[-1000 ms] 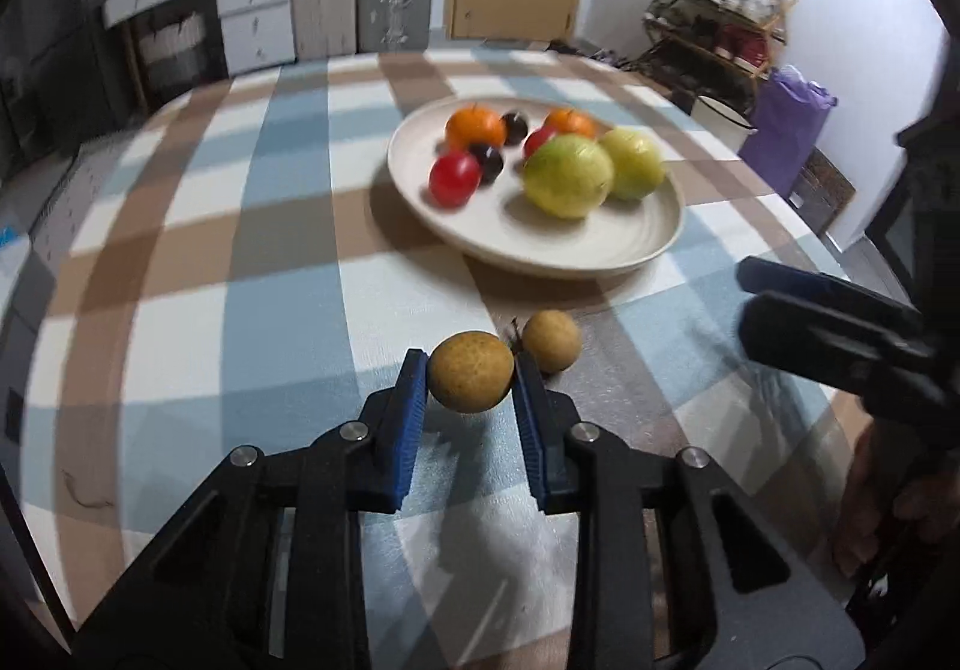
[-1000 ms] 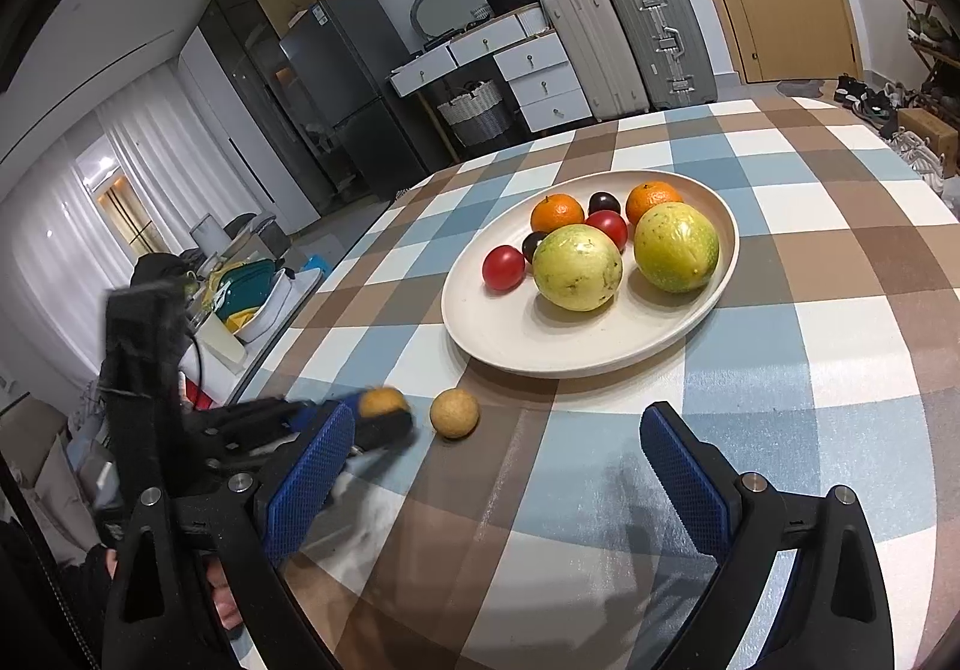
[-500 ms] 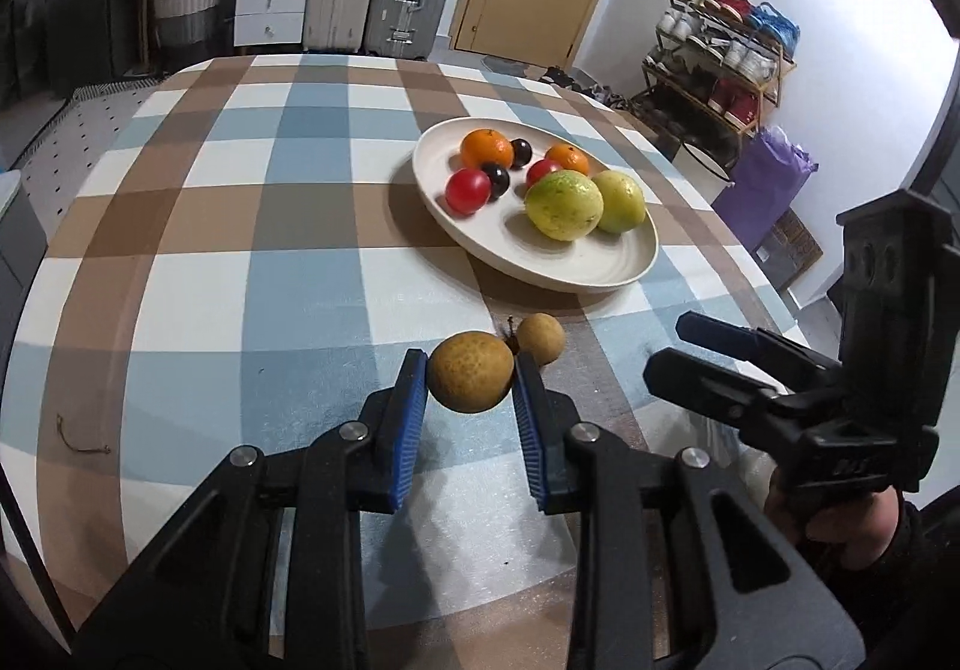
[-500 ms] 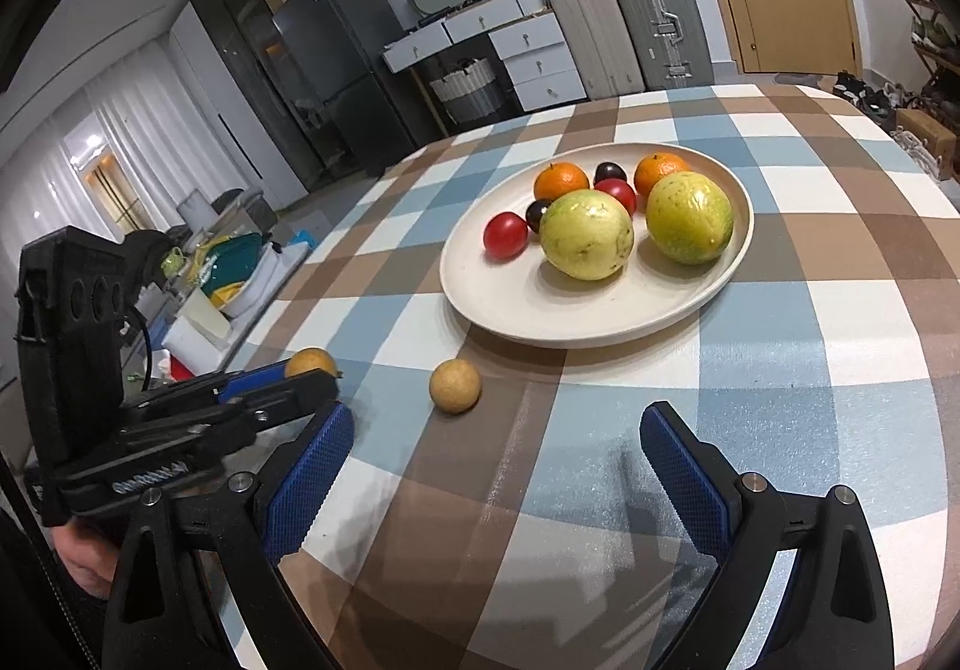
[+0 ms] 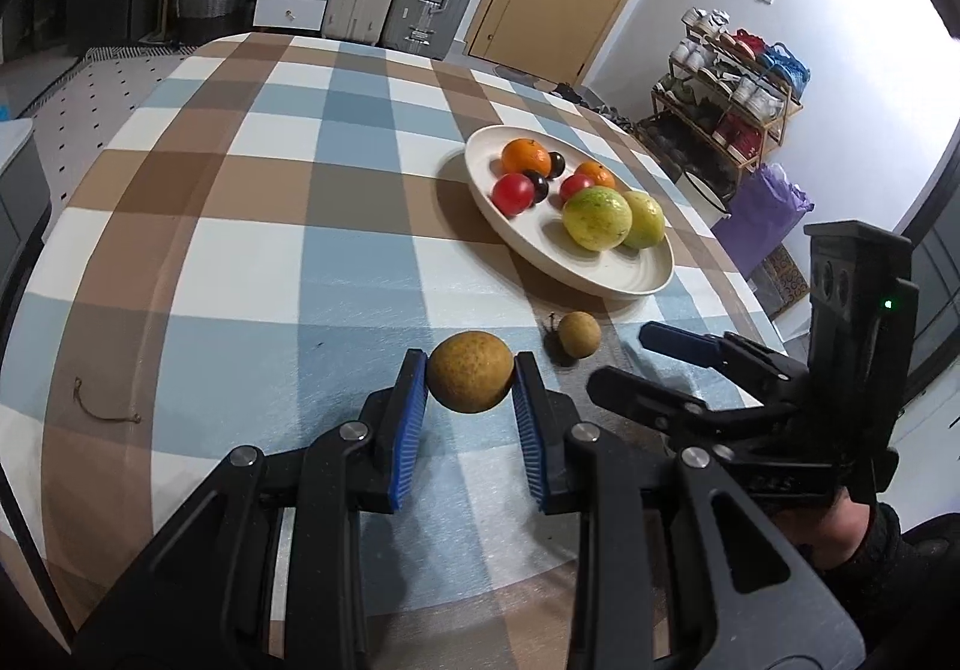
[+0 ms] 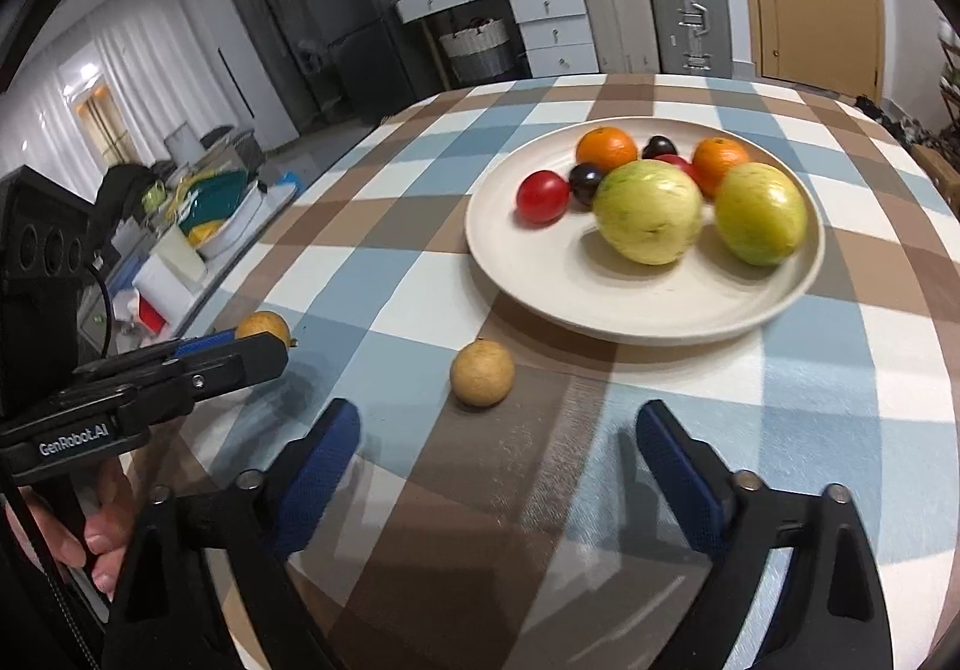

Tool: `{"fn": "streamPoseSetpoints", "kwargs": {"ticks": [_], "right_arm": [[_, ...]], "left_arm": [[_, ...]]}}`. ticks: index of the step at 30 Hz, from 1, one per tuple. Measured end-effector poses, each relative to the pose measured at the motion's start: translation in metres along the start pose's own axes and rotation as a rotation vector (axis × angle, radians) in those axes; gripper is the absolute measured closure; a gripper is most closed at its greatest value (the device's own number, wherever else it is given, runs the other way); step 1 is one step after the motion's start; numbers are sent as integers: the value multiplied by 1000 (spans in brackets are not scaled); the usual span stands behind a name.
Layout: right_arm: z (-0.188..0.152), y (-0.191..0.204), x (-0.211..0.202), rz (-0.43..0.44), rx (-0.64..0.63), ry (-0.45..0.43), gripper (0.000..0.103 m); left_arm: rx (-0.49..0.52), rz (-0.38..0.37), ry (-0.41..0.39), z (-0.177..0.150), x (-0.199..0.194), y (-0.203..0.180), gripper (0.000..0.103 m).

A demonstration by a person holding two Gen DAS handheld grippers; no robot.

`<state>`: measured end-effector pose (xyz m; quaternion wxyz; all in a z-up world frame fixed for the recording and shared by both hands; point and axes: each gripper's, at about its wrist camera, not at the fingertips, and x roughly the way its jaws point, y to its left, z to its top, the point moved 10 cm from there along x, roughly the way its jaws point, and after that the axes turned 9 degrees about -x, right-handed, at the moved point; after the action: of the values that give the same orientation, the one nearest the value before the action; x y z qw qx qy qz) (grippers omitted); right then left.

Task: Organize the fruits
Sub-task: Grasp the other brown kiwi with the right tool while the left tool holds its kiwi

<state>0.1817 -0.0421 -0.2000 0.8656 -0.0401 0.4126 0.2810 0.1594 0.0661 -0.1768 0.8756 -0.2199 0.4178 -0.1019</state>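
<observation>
The left gripper (image 5: 470, 397) pinches a brown longan (image 5: 470, 379) between its blue pads, one pad pressed on each side, holding it just above the checked counter (image 5: 240, 250). A second longan (image 6: 482, 373) lies loose on the counter, on a brown square near the rim of the plate (image 6: 600, 304). The right gripper (image 6: 498, 448) points down at it with its jaws spread wide; they have just been closing a little, with nothing between the pads, and the loose longan sits just ahead of the gap, nearer the left pad.

From the left wrist view, the right gripper comes in from the right, its fingertips close to the loose longan but apart from it.

The plate, cream and round, holds two oranges (image 6: 606, 149), two red tomatoes (image 6: 542, 196), two dark plums (image 6: 585, 182) and two large yellow-green fruits (image 6: 648, 211) side by side at the near side. A bit of string (image 5: 102, 406) lies on the counter at the left.
</observation>
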Motion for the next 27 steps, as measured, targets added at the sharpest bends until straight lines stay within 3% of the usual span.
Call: {"fn": "streamPoseSetpoints", "kwargs": {"ticks": [5, 9, 11, 14, 17, 27], "right_arm": [[1, 9, 16, 3, -37, 51, 19], [4, 13, 21, -25, -69, 62, 32], [4, 16, 25, -50, -102, 74, 33], [6, 20, 27, -57, -126, 77, 49], [6, 23, 28, -76, -158, 81, 76], [18, 32, -2, 3, -120, -26, 78]], "left_arm": [[-11, -21, -5, 0, -5, 7, 77], [-30, -31, -4, -2, -7, 14, 77], [-46, -38, -4, -3, -7, 19, 77], [-61, -47, -6, -4, -9, 24, 77], [-70, -56, -8, -6, -11, 27, 77], [-41, -58, -24, 3, -14, 16, 77]]}}
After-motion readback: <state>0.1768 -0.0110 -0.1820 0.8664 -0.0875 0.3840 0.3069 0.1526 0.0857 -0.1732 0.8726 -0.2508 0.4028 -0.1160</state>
